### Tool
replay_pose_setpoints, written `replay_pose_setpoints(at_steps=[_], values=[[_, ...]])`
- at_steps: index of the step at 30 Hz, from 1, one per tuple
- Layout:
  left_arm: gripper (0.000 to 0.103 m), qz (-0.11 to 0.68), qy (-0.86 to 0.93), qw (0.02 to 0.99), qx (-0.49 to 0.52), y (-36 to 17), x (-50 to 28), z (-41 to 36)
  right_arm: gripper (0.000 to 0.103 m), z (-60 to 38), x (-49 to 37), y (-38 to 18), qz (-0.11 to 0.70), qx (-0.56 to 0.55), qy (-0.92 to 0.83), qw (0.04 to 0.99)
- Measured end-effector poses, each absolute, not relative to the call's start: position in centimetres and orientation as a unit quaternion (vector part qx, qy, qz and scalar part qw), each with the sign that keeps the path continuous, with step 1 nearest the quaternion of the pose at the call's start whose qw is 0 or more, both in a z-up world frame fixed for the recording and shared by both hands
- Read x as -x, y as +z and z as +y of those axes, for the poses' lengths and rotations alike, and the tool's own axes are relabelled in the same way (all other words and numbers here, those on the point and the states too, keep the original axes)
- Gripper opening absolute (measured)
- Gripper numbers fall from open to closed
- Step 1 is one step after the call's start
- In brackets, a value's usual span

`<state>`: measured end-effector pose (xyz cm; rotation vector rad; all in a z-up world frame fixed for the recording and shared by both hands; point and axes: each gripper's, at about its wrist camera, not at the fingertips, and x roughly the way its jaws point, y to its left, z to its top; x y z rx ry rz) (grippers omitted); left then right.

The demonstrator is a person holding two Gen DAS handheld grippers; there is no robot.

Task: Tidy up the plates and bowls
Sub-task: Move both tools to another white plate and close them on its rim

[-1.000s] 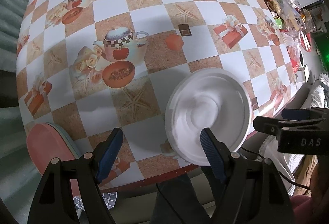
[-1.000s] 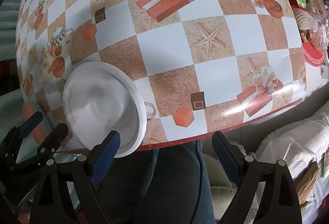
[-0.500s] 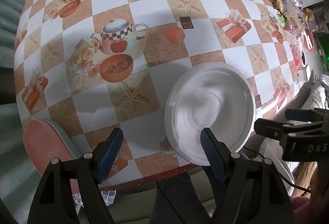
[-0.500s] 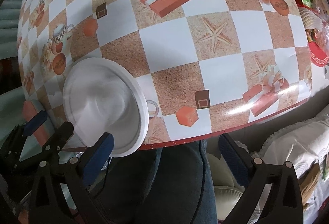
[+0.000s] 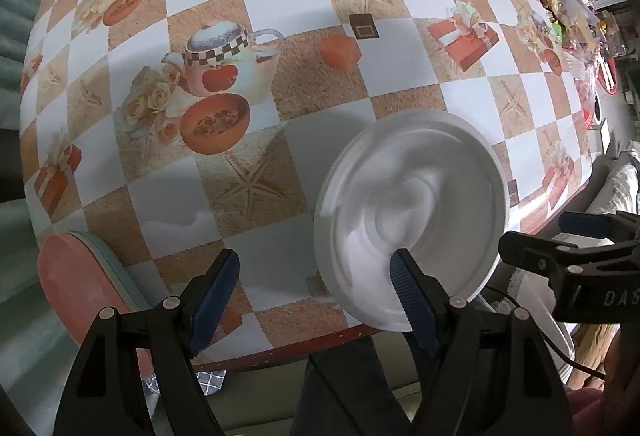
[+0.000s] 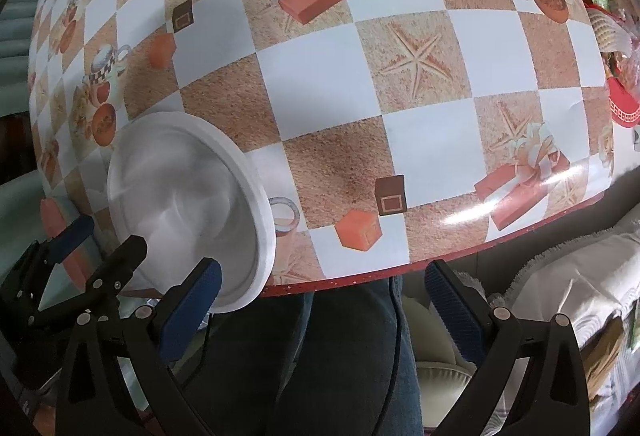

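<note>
We see the left gripper [image 5: 312, 290] pointing down over the near edge of the table [image 5: 304, 83], its jaws standing apart with nothing pressed between them; the gap between its blue pads [image 5: 212, 294] lies over bare checked cloth. Its right-hand finger overlaps the lower rim of the white plate [image 5: 416, 203] in that view, though we cannot tell whether pad and plate touch. The plate sits right way up close to the table's near edge, its lower rim reaching just past the red border, mostly to the right of the left gripper's gap. The right gripper [image 6: 320, 304] is spread wide, empty, its jaws hanging over the person's dark trousers [image 6: 340, 364] in front of the table's edge rather than over the cloth. In the right wrist view the plate [image 6: 184, 203] lies to the left of these jaws, with the left-hand pad [image 6: 192, 304] overlapping its lower rim in the picture; contact cannot be judged there either. The right gripper shows at the far right in the left wrist view [image 5: 576, 264], beside the plate. To the far left, at the table's corner, a salmon-pink stack of dishes [image 5: 76, 284] with a pale bluish rim beneath it sits well apart from the white plate. Farther out, packets and clutter [image 5: 576, 7] crowd the table's distant right end.
</note>
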<state>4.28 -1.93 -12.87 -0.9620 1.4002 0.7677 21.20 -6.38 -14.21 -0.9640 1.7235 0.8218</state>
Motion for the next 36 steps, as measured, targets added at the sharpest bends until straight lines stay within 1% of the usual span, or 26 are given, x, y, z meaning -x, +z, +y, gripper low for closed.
replay_pose_setpoints(at_steps=[16, 32, 35, 36], values=[[0.081, 0.615, 0.331, 0.584, 0.414, -15.1, -4.0, -1.9, 0.102, -5.3, -21.5, -15.9, 0.707, 0.391, 0.341, 0.481], [0.081, 0.624, 0.329, 0.574, 0.416, -19.0, -4.3, -2.0, 0.102, -4.4, -21.0, -19.3, 0.697, 0.414, 0.347, 0.472], [0.085, 0.623, 0.330, 0.579, 0.409, -19.3, -4.3, -2.2, 0.102, -4.3, -20.7, -20.0, 0.695, 0.420, 0.346, 0.469], [0.088, 0.625, 0.330, 0.582, 0.403, -19.3, -4.3, -2.2, 0.102, -4.3, -20.7, -20.3, 0.699, 0.419, 0.344, 0.467]])
